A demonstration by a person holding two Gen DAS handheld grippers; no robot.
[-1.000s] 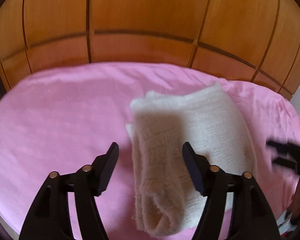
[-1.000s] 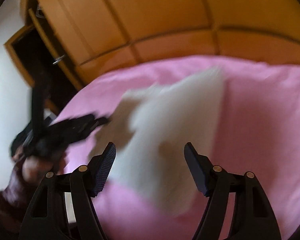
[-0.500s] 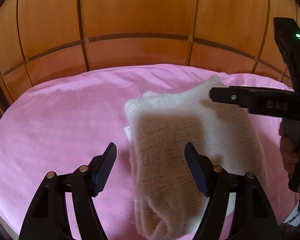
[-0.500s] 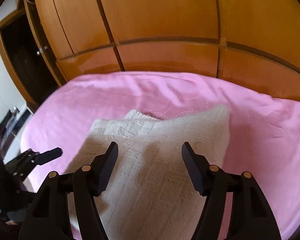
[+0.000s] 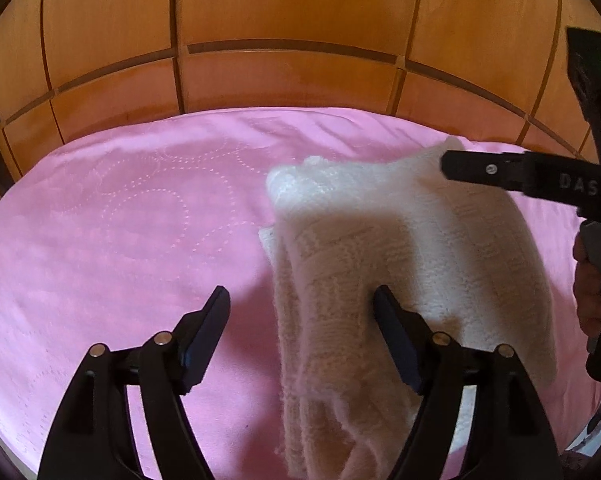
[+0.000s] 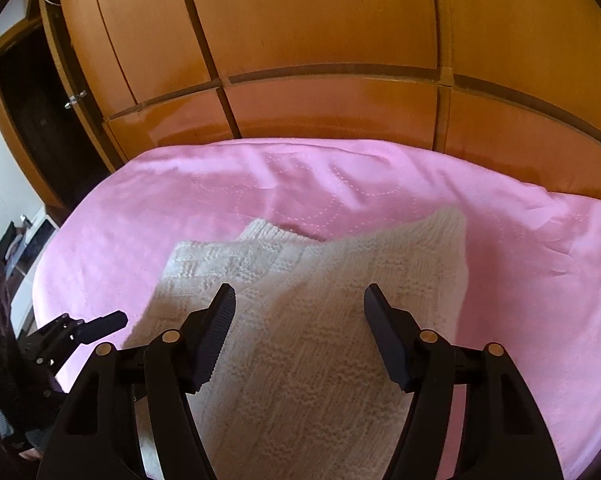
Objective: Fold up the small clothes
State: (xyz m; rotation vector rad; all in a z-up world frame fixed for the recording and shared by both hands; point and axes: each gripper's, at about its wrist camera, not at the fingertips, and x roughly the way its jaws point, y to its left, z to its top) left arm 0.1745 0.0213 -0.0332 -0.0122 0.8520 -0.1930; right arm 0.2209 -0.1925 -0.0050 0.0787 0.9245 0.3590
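A cream knitted garment, folded, lies on the pink bed cover. My left gripper hovers low over its left folded edge. The jaws are opening; that edge lies between the fingers, and the pads do not press on it. In the right wrist view the garment fills the space under my right gripper, which stands open above its middle and grips nothing. The right gripper reaches in over the garment's far right corner, with a hand on its handle. The left gripper shows at the garment's left.
Orange wooden wardrobe panels rise just behind the bed. In the right wrist view a dark doorway and white furniture stand off the bed's left side. Bare pink cover spreads left of the garment and behind it.
The right gripper swung in from the right and now holds still over the garment. The left gripper sank a little toward the folded edge, and its jaws widened slightly.
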